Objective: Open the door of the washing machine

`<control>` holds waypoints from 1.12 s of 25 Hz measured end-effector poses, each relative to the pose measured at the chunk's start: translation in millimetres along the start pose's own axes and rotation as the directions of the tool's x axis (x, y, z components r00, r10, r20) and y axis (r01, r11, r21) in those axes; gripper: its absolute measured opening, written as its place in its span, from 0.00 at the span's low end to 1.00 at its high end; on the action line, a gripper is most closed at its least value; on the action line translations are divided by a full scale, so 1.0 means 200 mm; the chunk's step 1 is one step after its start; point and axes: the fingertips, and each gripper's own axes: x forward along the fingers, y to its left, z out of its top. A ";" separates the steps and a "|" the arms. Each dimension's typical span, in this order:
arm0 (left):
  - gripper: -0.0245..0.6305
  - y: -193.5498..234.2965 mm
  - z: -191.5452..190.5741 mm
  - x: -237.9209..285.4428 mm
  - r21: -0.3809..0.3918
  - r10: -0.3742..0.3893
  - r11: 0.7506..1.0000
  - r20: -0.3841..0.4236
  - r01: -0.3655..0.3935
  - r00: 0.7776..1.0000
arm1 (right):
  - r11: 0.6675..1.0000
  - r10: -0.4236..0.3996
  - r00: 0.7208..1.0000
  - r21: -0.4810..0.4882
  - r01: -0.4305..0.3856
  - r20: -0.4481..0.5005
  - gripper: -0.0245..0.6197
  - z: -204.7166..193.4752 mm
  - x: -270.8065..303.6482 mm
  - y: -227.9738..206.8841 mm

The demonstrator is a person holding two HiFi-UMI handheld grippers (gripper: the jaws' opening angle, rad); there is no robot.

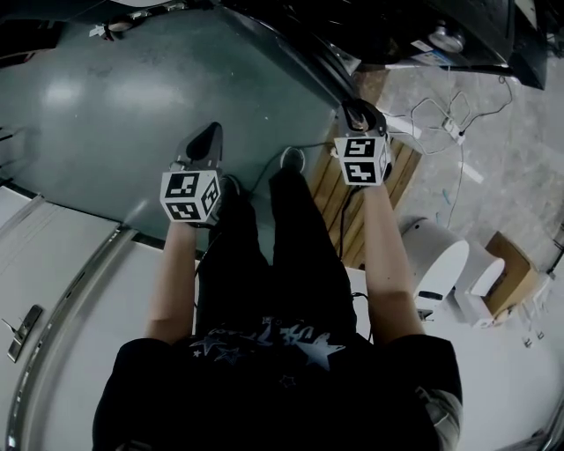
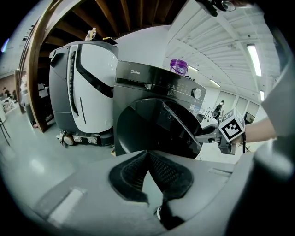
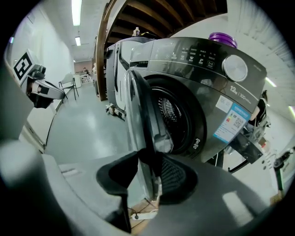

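Head view, left to right: we count two grippers, one in each of the person's hands. The left gripper (image 1: pixel 208 139) hangs over the grey floor (image 1: pixel 79 97), well apart from the machine. Between the forearms we see the person's two legs in dark trousers (image 1: pixel 264 255). The right gripper (image 1: pixel 359 113) is up against the dark washing machine (image 1: pixel 414 22), above one wooden pallet (image 1: pixel 322 198). Further right we note loose white cables (image 1: pixel 449 123), one rounded white appliance (image 1: pixel 441 260) and one cardboard box (image 1: pixel 509 264).

Left gripper view: the two jaws meet at their tips with nothing between them. Beyond them, from the left, stands one large white-and-grey machine (image 2: pixel 87 87), then the single washing machine with one purple container (image 2: pixel 179 67) on its top. Its one door (image 2: pixel 156 129) stands partly open, with the free edge out to the right, where the right gripper is on it.

Right gripper view: the jaws stand narrow, clamped on the door's edge, one pad on each face. To the right of the door we record one drum opening (image 3: pixel 177 113), one round dial (image 3: pixel 235 68) and one blue-and-white label (image 3: pixel 233 122). One white power strip (image 3: pixel 138 215) lies on the floor below the jaws.
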 end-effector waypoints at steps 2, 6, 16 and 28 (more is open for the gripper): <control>0.05 0.03 -0.07 -0.05 0.005 -0.010 1.000 -0.017 0.011 1.000 | 1.000 -0.014 1.000 0.022 0.014 -0.005 0.25 -0.01 -0.02 0.06; 0.05 0.11 -0.19 -0.15 0.006 -0.024 1.000 -0.051 0.024 0.998 | 0.998 -0.023 0.999 0.064 0.024 -0.027 0.24 -0.03 -0.07 0.20; 0.05 0.24 -0.30 -0.29 0.029 -0.032 0.999 -0.062 0.034 0.998 | 0.990 0.048 0.997 0.134 -0.039 -0.065 0.23 -0.04 -0.17 0.60; 0.05 0.49 -0.43 -0.56 -0.016 0.015 1.000 -0.025 -0.015 1.000 | 0.966 0.136 0.988 0.232 -0.115 -0.078 0.23 0.02 -0.19 1.11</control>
